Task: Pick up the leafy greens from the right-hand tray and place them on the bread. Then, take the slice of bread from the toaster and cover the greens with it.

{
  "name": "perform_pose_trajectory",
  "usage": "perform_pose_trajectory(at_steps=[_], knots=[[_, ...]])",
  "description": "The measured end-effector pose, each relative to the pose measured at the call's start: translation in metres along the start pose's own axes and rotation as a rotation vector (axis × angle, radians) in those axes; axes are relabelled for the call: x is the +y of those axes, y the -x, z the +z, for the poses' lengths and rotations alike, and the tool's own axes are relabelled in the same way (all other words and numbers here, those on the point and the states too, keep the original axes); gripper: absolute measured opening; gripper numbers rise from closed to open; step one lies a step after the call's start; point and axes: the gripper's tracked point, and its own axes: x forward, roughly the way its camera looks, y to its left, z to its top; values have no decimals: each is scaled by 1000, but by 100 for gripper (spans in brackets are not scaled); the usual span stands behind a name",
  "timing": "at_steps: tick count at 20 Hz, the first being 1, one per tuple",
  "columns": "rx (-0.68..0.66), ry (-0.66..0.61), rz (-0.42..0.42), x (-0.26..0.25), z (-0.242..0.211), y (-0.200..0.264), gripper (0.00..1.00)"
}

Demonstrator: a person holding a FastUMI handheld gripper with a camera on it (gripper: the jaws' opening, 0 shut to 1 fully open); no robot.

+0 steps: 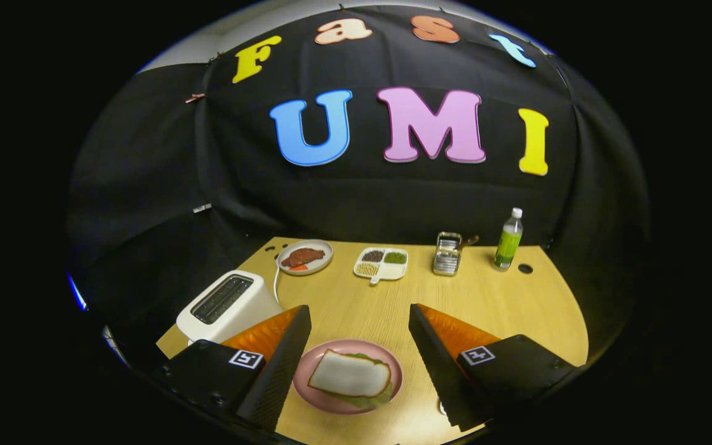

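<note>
A pink plate (319, 394) lies on the wooden table between my fingers. On it rests a white slice of bread (350, 373), with leafy greens (368, 402) peeking out from under its near and right edges. My gripper (356, 346) hovers above the plate, open, nothing held between the fingers. The white toaster (227, 305) stands to the left, just beyond the left finger; its slots look dark and I see no bread in them.
At the back of the table (492, 296) stand a plate with brown meat (305, 256), a divided white tray of beans (381, 263), a small metal rack (447, 253) and a green bottle (508, 241). A round hole (525, 269) lies near the bottle.
</note>
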Motion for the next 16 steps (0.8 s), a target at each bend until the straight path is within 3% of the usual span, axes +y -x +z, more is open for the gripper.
perform_pose_trajectory(at_steps=[5,16], knots=[[-124,61,-6,6,41,44,99],[-167,78,-42,-9,25,83,99]])
